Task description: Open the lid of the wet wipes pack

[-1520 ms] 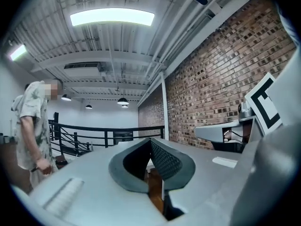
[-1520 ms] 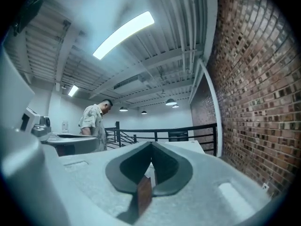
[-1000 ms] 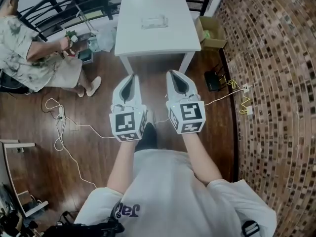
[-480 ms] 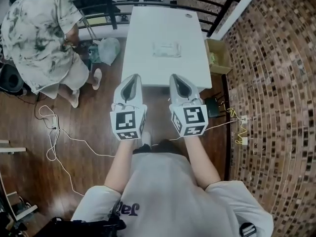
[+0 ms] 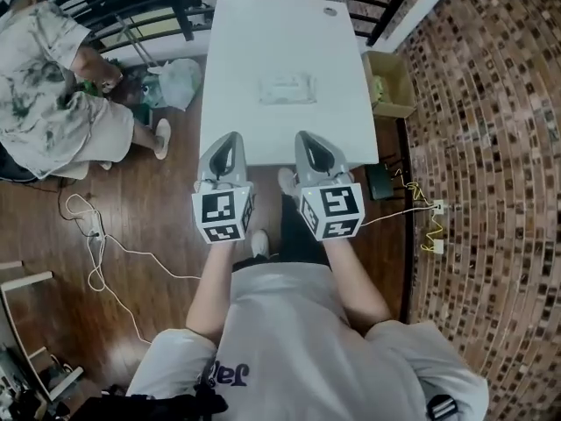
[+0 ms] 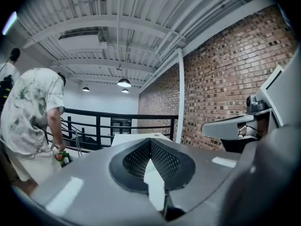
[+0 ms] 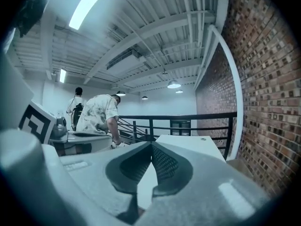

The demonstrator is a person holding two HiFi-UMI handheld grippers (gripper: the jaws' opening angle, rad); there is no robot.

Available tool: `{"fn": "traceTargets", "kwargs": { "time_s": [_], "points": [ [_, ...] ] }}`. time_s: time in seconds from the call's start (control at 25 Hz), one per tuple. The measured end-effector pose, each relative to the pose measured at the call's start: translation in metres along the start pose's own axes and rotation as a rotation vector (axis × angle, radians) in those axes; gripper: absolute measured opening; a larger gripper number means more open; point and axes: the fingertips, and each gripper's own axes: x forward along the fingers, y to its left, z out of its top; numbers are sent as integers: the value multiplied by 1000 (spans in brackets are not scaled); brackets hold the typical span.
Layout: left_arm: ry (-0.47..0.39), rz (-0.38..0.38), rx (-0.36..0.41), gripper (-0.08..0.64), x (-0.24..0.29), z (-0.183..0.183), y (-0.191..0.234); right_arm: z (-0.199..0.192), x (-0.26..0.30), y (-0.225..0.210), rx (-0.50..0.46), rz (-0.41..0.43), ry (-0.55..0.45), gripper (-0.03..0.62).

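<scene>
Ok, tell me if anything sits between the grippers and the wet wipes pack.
Nothing visible does. Only bare white table lies between the wet wipes pack and the left gripper and right gripper, both shut near its front edge.

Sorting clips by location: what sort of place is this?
Probably a loft-style studio on a mezzanine: exposed brick wall, black metal railing beyond the white table, bare ribbed ceiling with hanging lamps.
</scene>
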Motion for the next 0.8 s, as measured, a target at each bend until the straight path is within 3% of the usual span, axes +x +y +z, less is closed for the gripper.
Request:
{"fn": "traceTargets", "kwargs": {
  "time_s": [0.36, 0.6, 0.8],
  "points": [
    [128, 24, 4, 12, 123, -40, 12, -36, 102, -69, 119, 58, 120, -17],
    [216, -15, 23, 12, 185, -67, 17, -60, 148, -91, 154, 77, 183, -17],
    [298, -52, -2, 12, 219, -98, 26, -88, 174, -99, 248, 104, 237, -17]
  ]
}}
